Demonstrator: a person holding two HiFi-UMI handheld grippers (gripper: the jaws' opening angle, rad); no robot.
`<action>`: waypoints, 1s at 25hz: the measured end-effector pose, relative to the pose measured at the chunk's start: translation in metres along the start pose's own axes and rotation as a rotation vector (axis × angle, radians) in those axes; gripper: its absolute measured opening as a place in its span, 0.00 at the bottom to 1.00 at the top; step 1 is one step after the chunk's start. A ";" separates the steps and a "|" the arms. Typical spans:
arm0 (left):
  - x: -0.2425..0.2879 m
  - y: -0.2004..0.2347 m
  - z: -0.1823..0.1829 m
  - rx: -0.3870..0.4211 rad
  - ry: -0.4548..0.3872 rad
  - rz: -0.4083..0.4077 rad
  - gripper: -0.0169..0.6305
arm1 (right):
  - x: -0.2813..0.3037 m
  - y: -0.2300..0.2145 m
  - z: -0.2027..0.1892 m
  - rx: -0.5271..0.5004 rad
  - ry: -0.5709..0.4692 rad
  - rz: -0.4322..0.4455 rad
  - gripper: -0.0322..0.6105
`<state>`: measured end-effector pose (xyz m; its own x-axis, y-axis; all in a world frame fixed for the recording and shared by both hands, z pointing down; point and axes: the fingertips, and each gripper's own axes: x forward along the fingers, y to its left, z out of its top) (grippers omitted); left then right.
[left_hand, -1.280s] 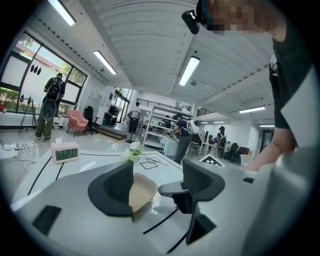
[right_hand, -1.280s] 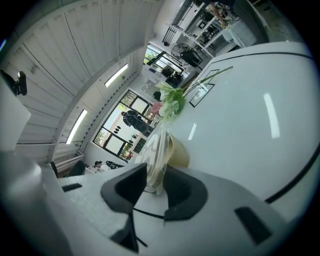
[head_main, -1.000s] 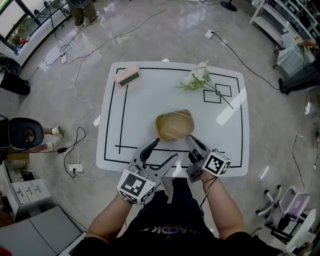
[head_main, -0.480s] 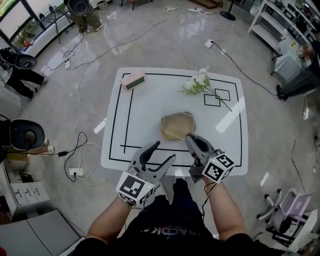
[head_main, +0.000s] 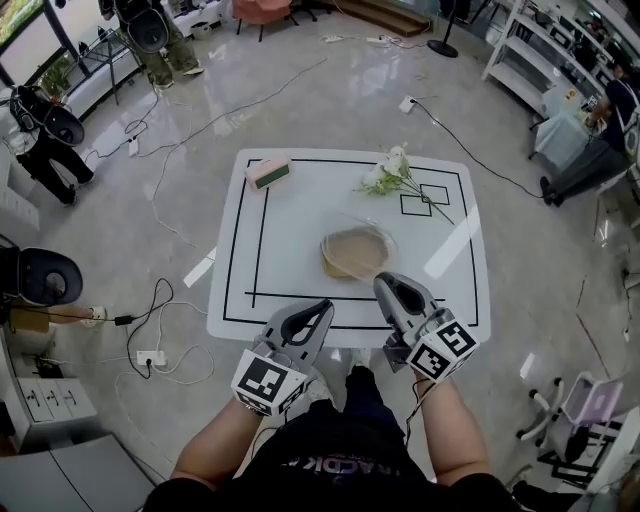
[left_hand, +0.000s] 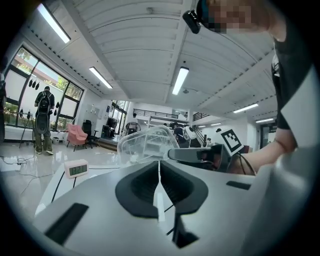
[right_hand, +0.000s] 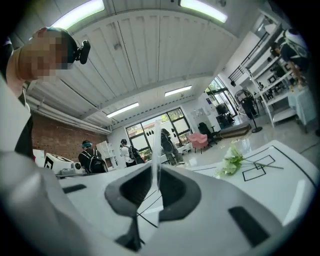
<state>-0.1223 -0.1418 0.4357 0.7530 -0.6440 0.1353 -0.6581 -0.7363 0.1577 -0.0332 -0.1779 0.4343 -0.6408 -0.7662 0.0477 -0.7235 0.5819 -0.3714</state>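
Observation:
A clear plastic container (head_main: 357, 243) hangs over the middle of the white table (head_main: 290, 265), and something tan and round shows through it. I cannot tell whether the tan thing lies in the container or under it. My left gripper (head_main: 318, 310) is shut on a thin clear edge (left_hand: 159, 172). The container's clear body (left_hand: 147, 142) rises just beyond those jaws. My right gripper (head_main: 386, 286) is shut on the clear rim (right_hand: 156, 145), which stands upright between its jaws. In the left gripper view the right gripper (left_hand: 200, 154) sits close on the right.
White flowers (head_main: 392, 172) lie at the table's far right beside a small black-lined square (head_main: 427, 198). A pink clock (head_main: 270, 172) stands at the far left corner. Cables (head_main: 170, 300) trail on the floor at left, where people (left_hand: 43, 117) stand by the windows.
The left gripper, open around the tan thing before, is now shut on the clear edge. The container has risen off the table, and both grippers sit higher and closer to me.

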 end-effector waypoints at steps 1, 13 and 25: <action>-0.002 -0.002 -0.001 0.000 0.002 -0.003 0.04 | -0.004 0.004 0.002 -0.014 -0.003 -0.004 0.10; 0.003 -0.056 0.010 -0.020 -0.029 -0.081 0.03 | -0.068 0.027 0.046 -0.164 -0.066 -0.055 0.10; 0.026 -0.133 0.014 -0.011 -0.065 0.054 0.03 | -0.144 0.018 0.067 -0.206 -0.085 0.070 0.10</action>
<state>-0.0154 -0.0631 0.4042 0.7144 -0.6951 0.0806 -0.6975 -0.6979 0.1626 0.0636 -0.0750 0.3584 -0.6737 -0.7371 -0.0530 -0.7206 0.6712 -0.1740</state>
